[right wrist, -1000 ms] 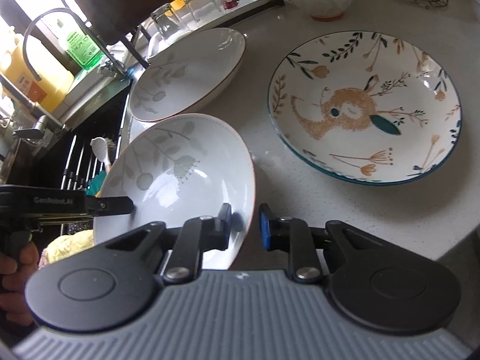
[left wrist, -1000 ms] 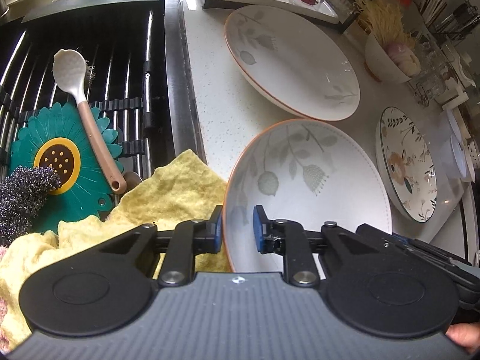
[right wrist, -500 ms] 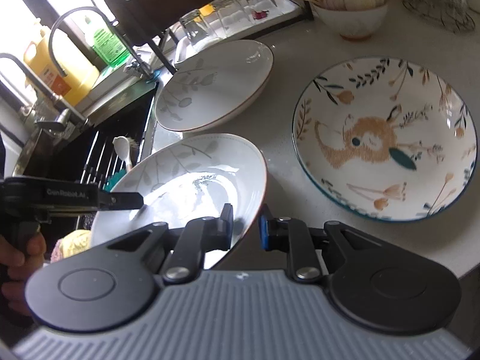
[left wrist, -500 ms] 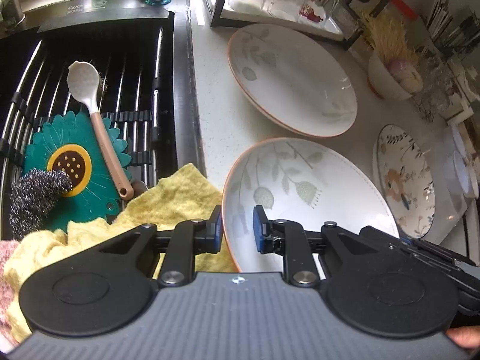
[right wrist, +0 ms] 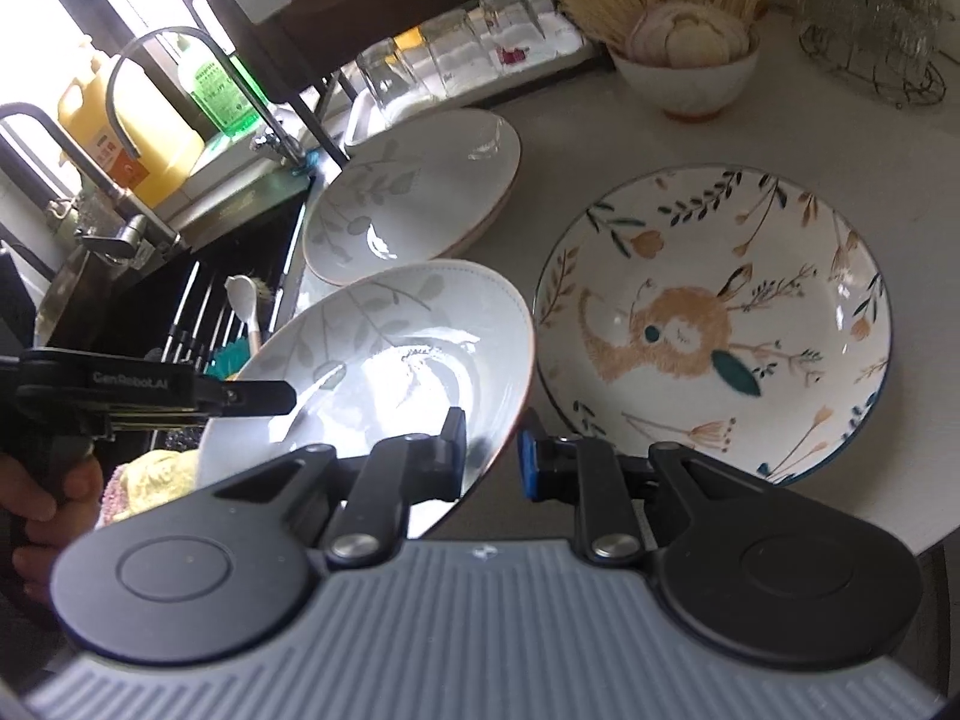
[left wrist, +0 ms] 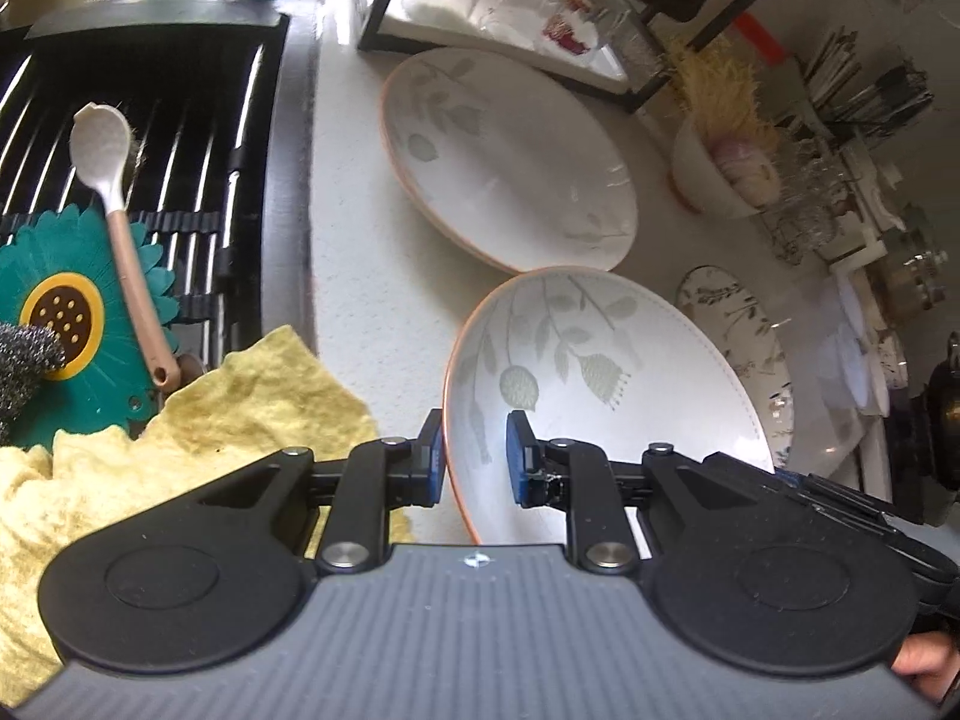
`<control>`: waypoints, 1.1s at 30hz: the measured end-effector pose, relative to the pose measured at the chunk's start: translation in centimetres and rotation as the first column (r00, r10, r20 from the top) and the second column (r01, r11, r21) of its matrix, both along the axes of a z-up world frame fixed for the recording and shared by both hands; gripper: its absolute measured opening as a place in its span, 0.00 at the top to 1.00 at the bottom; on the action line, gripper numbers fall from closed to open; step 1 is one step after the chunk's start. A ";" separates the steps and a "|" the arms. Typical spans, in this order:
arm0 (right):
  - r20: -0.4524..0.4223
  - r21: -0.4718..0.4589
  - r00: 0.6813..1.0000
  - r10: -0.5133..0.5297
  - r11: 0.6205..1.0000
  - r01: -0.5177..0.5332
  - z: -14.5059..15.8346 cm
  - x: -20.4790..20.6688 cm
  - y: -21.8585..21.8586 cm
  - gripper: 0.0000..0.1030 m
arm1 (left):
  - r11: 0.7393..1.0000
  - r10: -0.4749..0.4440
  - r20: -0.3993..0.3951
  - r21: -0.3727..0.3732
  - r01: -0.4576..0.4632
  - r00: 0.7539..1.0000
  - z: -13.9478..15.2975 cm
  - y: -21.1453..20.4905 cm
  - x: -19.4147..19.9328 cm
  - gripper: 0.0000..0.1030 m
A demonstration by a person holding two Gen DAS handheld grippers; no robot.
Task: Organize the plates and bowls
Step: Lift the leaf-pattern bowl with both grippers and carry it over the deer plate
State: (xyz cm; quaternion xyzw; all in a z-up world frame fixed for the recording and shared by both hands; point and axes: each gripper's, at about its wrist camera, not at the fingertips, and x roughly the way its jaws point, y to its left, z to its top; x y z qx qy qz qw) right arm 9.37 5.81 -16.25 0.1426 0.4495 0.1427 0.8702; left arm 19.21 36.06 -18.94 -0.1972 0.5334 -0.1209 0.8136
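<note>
Both grippers hold one white leaf-pattern plate with an orange rim (left wrist: pixel 606 378) lifted above the counter; it also shows in the right wrist view (right wrist: pixel 384 348). My left gripper (left wrist: pixel 476 456) is shut on its left rim. My right gripper (right wrist: pixel 493 450) is shut on its right rim. A second matching leaf plate (left wrist: pixel 510 150) lies on the counter behind it, also seen in the right wrist view (right wrist: pixel 414 186). A floral rabbit plate (right wrist: pixel 714 318) lies to the right on the counter.
A sink with a black rack (left wrist: pixel 150 120) lies at the left, holding a spoon (left wrist: pixel 114 180), a green flower mat (left wrist: pixel 60 312) and a yellow cloth (left wrist: pixel 180 420). A bowl of garlic (right wrist: pixel 684 66), a glass rack (right wrist: pixel 444 54) and a faucet (right wrist: pixel 180 60) stand behind.
The held leaf plate has risen off the counter and moved toward the far matching plate, with both grippers staying on its rim.
</note>
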 end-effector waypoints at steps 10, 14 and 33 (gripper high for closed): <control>0.047 0.041 0.998 -0.038 0.999 0.036 1.6 -0.4 -1.1 0.79 | 0.999 -0.024 0.079 -0.022 0.026 0.997 3.7 -0.6 2.0 0.77; 0.077 0.038 0.996 -0.044 0.998 0.041 2.4 -0.1 -2.2 0.79 | 0.998 -0.008 0.083 -0.067 0.013 0.997 4.6 -1.3 2.7 0.77; 0.093 0.035 0.992 -0.087 0.996 0.084 2.0 1.8 -10.4 0.79 | 0.996 -0.030 0.031 -0.082 0.033 0.999 3.3 -10.1 5.1 0.77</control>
